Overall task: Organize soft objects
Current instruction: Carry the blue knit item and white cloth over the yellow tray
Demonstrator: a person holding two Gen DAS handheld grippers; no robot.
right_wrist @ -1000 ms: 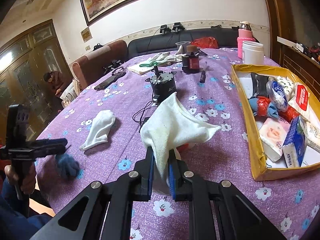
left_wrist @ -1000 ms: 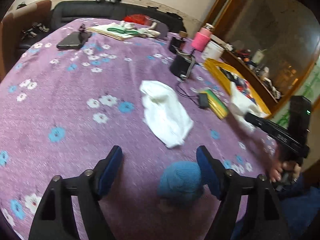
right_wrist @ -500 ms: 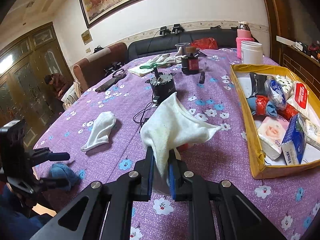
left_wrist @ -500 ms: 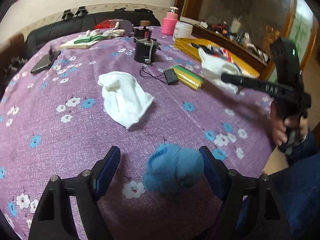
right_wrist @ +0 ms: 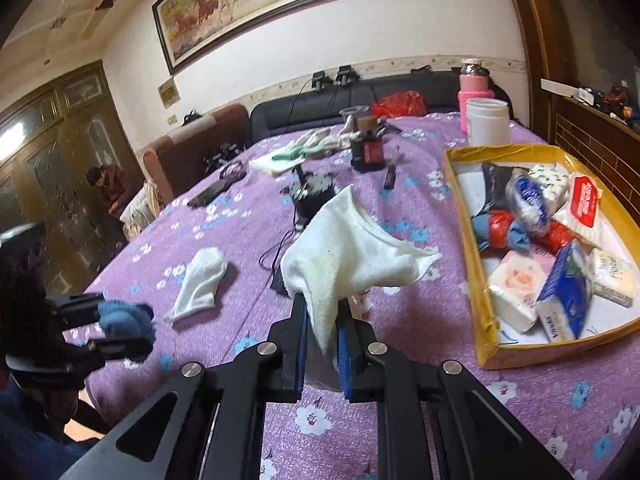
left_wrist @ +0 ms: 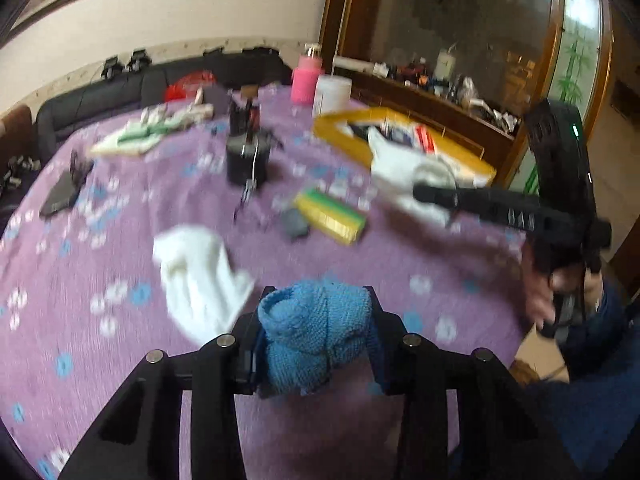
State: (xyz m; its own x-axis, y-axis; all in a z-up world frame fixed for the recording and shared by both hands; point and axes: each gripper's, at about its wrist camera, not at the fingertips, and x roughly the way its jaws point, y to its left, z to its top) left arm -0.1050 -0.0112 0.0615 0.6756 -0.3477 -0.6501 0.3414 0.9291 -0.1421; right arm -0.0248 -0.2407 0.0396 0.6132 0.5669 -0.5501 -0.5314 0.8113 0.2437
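My left gripper (left_wrist: pixel 314 334) is shut on a blue knitted sock bundle (left_wrist: pixel 316 336) and holds it above the purple flowered tablecloth; it also shows in the right wrist view (right_wrist: pixel 124 322). My right gripper (right_wrist: pixel 322 328) is shut on a white cloth (right_wrist: pixel 344 256) held up over the table; the cloth also shows in the left wrist view (left_wrist: pixel 400 176). A white sock (left_wrist: pixel 200 276) lies flat on the cloth, also seen in the right wrist view (right_wrist: pixel 200 282). A yellow tray (right_wrist: pixel 472 264) at the right holds socks and tissue packs.
A black cylinder device (left_wrist: pixel 246 160) with a cable, a yellow-green sponge block (left_wrist: pixel 330 216) and a small dark box (left_wrist: pixel 294 224) sit mid-table. A pink bottle (right_wrist: pixel 474 92), a white jar (right_wrist: pixel 488 120) and a phone (right_wrist: pixel 210 194) stand farther back.
My left gripper has closed on the blue sock bundle and lifted it off the table, swinging right. My right gripper still holds the white cloth in about the same place.
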